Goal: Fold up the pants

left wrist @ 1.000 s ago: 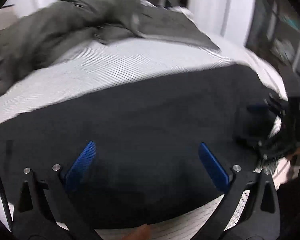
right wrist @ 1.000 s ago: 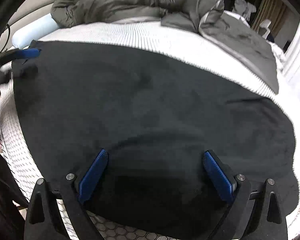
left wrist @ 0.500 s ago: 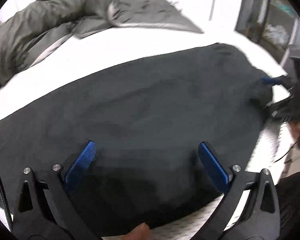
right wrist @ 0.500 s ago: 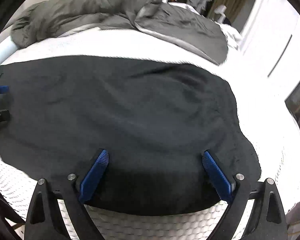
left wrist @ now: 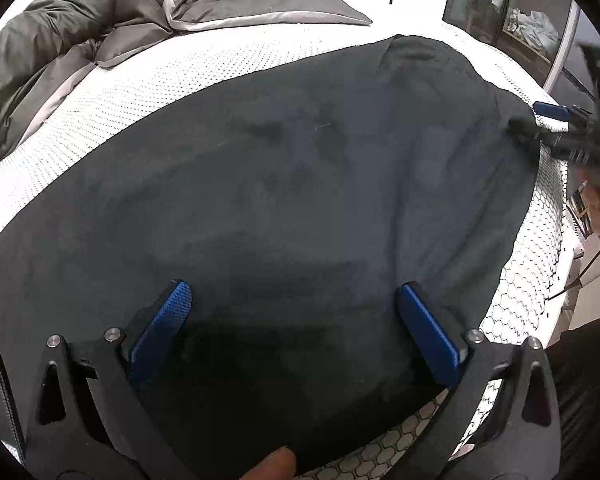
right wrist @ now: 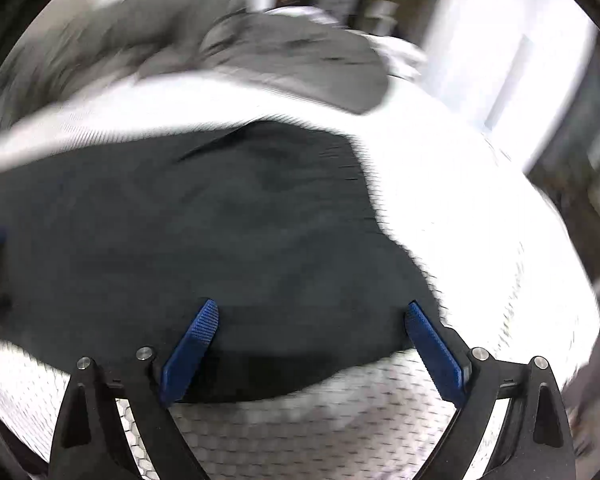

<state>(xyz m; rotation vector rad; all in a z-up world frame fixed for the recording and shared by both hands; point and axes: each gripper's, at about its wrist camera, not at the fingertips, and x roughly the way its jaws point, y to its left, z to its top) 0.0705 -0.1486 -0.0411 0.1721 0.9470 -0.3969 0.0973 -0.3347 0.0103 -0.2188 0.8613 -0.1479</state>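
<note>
- Pants lie flat on the mattress, along its near edge.
- Left gripper and right gripper: jaws wide apart, nothing gripped.
- Grab both near-edge corners before you lift, and keep tension even.
- Right view is blurred; slow down.

No readable text, label, brand, number or sign shows in either view.

Black hand-held gripper frames, silver screws, blue ribbed pads — 2 each
</note>
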